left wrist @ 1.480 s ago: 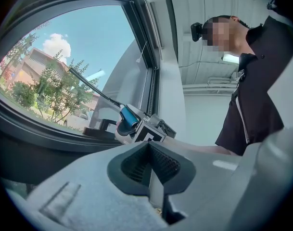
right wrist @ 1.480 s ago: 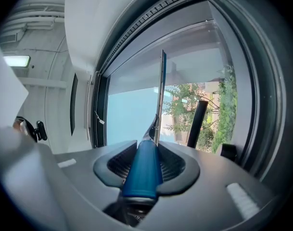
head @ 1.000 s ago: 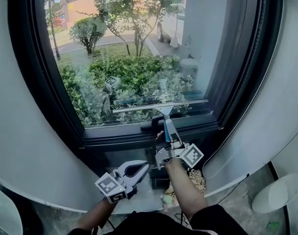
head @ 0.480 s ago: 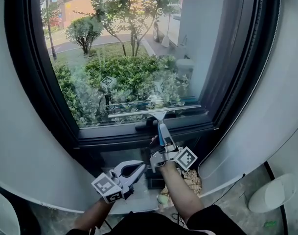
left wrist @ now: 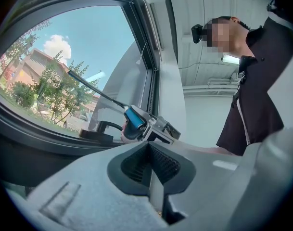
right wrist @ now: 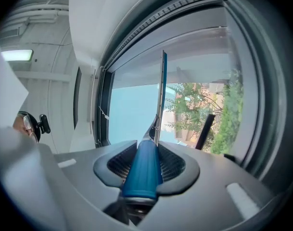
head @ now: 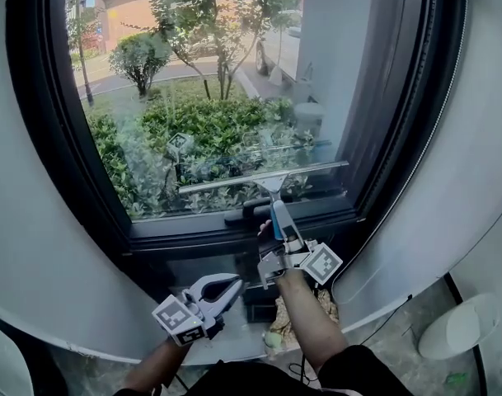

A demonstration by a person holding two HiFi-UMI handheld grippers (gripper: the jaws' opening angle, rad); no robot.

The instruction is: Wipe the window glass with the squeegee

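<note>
Fingers (right wrist: 174,163) of the right gripper (head: 277,244) were found clamped on the blue handle of the squeegee (head: 267,178), which ran up between the ribbed pads and out toward the pane. Its long blade lay across the lower part of the window glass (head: 218,89), nearly level, with the right end slightly higher. From the head view it appeared to rest against the pane, just above the dark bottom rail of the window frame (head: 193,236). Seen from the right gripper, the blade stood edge-on in front of the glass.

On the left gripper (head: 234,287), the fingers (left wrist: 132,163) were closed together, pad against pad, with nothing between them. That gripper was held low, below the window frame and to the left of the right gripper, well apart from the squeegee. Green shrubs (head: 209,126) showed through the pane.
</note>
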